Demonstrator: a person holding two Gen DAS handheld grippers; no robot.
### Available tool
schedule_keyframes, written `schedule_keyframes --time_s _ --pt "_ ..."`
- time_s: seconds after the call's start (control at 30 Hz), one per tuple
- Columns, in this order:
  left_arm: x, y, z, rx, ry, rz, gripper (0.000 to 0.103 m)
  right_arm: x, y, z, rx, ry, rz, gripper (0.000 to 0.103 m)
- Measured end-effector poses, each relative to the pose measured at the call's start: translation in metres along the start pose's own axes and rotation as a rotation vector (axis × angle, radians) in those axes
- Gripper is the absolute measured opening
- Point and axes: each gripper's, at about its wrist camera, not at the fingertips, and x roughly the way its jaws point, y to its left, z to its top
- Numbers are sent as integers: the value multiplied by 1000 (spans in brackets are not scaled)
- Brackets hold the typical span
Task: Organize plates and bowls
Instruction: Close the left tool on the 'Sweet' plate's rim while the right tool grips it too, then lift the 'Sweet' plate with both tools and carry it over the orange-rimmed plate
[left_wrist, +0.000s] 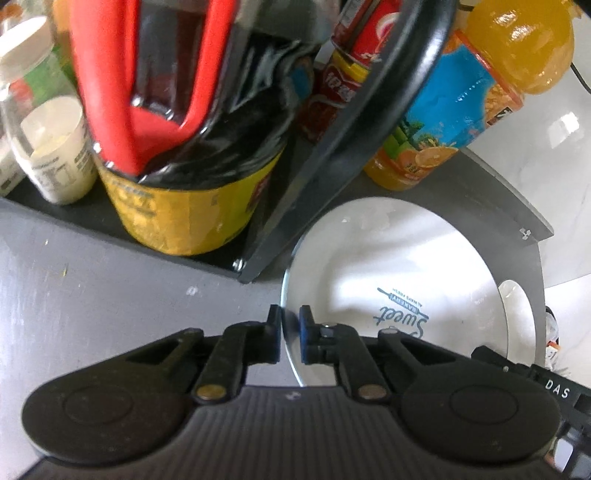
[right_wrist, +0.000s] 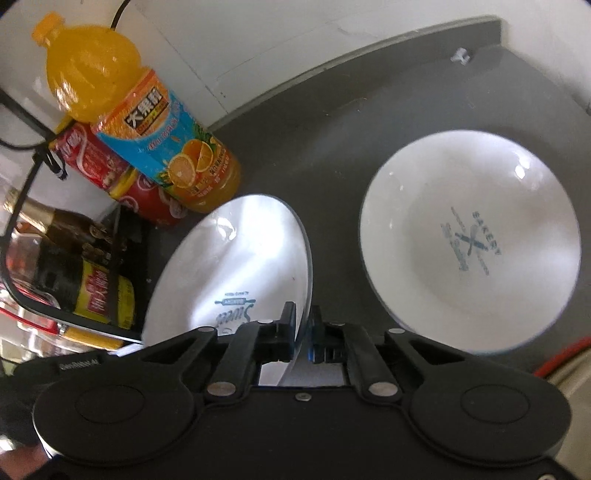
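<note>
**Both grippers pinch one white plate**

While the left gripper (left_wrist: 290, 334) has its jaws nearly closed on the rim of the "Sweet" plate (left_wrist: 391, 273), that plate sits near the table's (left_wrist: 110, 280) far right corner, beside the orange juice bottle (left_wrist: 461, 96).

In the right wrist view, the right gripper (right_wrist: 303, 332) clamps the same plate's opposite rim narrowly, tilting it; a second plate (right_wrist: 469, 240) lies flat toward the table's right edge.

- Plate (left_wrist: 399, 266): near edge hidden behind the left gripper (left_wrist: 290, 332) body; print partly covered.
- Second plate (right_wrist: 469, 240): lower rim blurred, small lettering unreadable.
- Orange juice bottle (left_wrist: 454, 99), behind the plate: cap cut off by the top edge in the left view.
- Red cans (right_wrist: 110, 173), beside the bottle: partly hidden behind it.
- Dark bottle (left_wrist: 192, 147), left of the plate: top cut off, label blurred.
- Right gripper (right_wrist: 303, 332): fingers cover the plate's rim.
</note>
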Motion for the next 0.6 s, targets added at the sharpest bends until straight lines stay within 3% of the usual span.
schedule_keyframes --time_s 0.6 --pt "-45 9 -27 -40 -28 -48 6 -39 -7 -31 8 -63 53 7"
